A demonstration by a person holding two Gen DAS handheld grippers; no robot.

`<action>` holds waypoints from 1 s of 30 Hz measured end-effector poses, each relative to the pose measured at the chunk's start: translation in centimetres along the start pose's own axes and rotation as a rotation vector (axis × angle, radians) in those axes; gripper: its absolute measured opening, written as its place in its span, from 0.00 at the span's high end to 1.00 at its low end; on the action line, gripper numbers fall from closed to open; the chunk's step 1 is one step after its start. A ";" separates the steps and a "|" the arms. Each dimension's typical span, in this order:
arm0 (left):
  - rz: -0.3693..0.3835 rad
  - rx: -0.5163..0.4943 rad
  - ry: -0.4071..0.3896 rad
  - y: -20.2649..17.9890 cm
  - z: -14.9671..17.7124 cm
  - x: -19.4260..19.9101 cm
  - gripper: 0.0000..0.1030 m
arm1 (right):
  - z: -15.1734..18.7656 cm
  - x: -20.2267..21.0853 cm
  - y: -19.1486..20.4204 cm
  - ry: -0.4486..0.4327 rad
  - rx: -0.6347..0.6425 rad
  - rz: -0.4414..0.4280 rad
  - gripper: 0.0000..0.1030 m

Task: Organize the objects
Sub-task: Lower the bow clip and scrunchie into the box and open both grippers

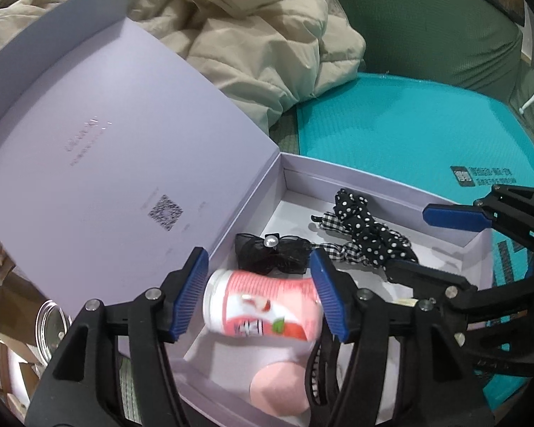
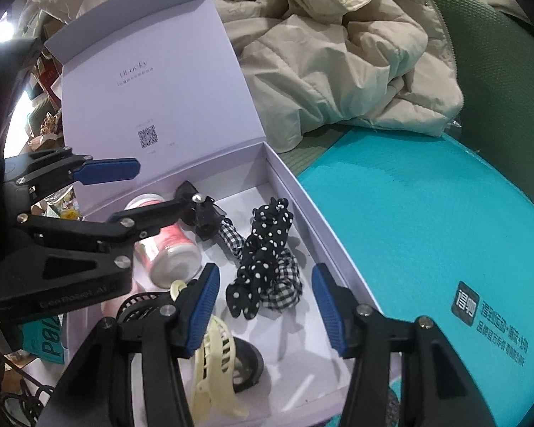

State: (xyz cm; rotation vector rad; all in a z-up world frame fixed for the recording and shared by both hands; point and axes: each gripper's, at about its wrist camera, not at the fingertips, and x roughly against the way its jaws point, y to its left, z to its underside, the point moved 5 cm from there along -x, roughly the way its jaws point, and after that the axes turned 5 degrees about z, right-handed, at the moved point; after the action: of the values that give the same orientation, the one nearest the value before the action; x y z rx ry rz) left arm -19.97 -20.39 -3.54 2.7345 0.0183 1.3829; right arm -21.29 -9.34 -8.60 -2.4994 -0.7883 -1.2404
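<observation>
An open lavender box (image 1: 373,178) (image 2: 302,192) lies on a teal mat. My left gripper (image 1: 260,291) is open, its blue pads on either side of a pink-and-white bottle (image 1: 263,307) lying on its side in the box; the bottle (image 2: 167,245) looks blurred. My right gripper (image 2: 263,307) is open and empty above the box, over a polka-dot scrunchie (image 2: 263,245). In the box also lie a black bow clip (image 1: 272,252), a checked scrunchie (image 1: 338,227), a pink sponge (image 1: 277,388), a cream claw clip (image 2: 213,366) and a dark tape roll (image 2: 247,366).
The box lid (image 1: 99,149) stands open at the left. A beige padded jacket (image 2: 338,53) lies behind the box on a green cushion (image 1: 427,25). The teal mat (image 2: 427,220) spreads to the right. Clutter and a glass jar (image 1: 50,327) sit at the left.
</observation>
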 end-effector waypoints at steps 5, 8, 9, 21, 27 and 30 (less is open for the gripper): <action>-0.015 0.010 -0.029 -0.1 0.1 1.8 0.38 | 0.1 1.3 -0.1 -0.021 -0.016 0.000 0.45; -0.021 0.012 -0.040 -0.3 0.3 2.7 0.37 | 0.3 2.3 0.0 -0.039 -0.013 0.006 0.45; -0.027 0.014 -0.045 -0.4 0.3 3.1 0.36 | 0.4 2.5 0.0 -0.044 -0.013 0.008 0.45; -0.060 0.049 -0.096 -1.2 1.5 6.5 0.26 | 1.7 6.3 -0.4 -0.106 -0.036 0.018 0.41; -0.075 0.037 -0.123 -2.6 2.6 8.3 0.24 | 2.7 8.1 -1.0 -0.125 -0.040 0.026 0.39; -0.063 0.028 -0.124 -3.5 3.2 9.1 0.23 | 3.1 8.9 -1.2 -0.132 -0.044 0.029 0.39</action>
State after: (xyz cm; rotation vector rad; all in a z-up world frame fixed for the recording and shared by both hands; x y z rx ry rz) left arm -11.93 -16.66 1.64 2.8105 0.1166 1.2048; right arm -15.54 -3.84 -3.46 -2.6411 -0.7596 -1.1042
